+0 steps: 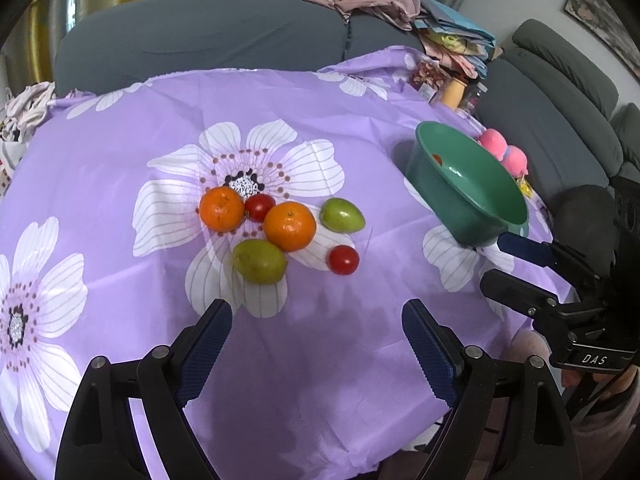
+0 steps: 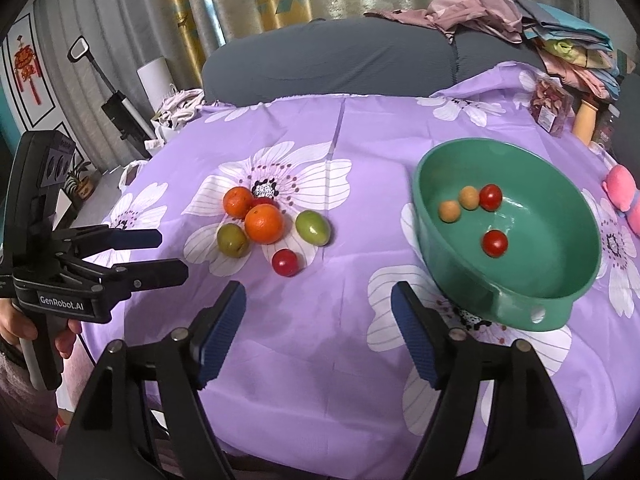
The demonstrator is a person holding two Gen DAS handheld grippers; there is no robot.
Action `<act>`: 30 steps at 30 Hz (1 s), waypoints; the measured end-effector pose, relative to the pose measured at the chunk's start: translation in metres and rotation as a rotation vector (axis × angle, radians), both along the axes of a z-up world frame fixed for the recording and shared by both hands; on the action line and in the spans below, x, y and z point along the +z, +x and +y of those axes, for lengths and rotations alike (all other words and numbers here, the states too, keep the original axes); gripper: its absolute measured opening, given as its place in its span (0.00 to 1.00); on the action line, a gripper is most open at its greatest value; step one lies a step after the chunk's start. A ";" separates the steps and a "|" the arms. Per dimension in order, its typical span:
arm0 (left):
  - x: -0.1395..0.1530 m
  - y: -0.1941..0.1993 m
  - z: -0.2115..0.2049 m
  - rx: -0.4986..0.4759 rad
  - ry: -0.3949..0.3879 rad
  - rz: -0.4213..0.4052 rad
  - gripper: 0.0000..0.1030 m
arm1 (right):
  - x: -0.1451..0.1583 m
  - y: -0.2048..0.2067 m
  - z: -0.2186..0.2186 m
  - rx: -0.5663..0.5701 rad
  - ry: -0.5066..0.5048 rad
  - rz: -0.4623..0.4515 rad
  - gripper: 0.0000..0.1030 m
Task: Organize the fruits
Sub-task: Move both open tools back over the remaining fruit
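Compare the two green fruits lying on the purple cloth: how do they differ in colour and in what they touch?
The near green fruit is duller, olive with a brownish tint, and lies against the large orange. The far green fruit is brighter green and lies alone, apart from the orange. Both are oval, lie on the cloth and are outside the green basin.

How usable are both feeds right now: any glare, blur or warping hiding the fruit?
Left wrist: sharp at centre, fisheye bends the tablecloth edges, dark vignette corners. Right wrist: small glare streaks inside the green basin, its four fruits stay readable; soft shadow under the jaws; loose fruit cluster in focus.
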State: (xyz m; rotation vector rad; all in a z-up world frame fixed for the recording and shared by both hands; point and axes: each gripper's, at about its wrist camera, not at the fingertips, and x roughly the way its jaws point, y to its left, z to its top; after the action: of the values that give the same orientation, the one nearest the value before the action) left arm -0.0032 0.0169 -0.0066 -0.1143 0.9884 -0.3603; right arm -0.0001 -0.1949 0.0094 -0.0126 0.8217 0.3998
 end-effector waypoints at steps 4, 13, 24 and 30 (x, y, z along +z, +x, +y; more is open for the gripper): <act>-0.003 -0.001 0.002 -0.002 -0.006 0.007 0.85 | -0.002 0.001 0.007 0.008 -0.009 0.008 0.73; -0.010 -0.004 0.004 -0.011 -0.012 0.022 0.85 | -0.009 0.006 0.015 0.028 -0.015 0.030 0.73; -0.016 -0.001 0.000 -0.063 -0.057 0.035 0.85 | -0.019 0.019 0.022 0.036 -0.010 0.063 0.73; -0.021 0.006 0.012 -0.031 -0.082 0.048 0.85 | -0.028 0.028 0.024 0.044 -0.015 0.092 0.73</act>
State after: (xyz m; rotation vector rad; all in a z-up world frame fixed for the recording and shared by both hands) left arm 0.0032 0.0294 -0.0272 -0.1831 1.0237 -0.4285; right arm 0.0275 -0.1705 -0.0185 -0.0265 0.9164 0.4387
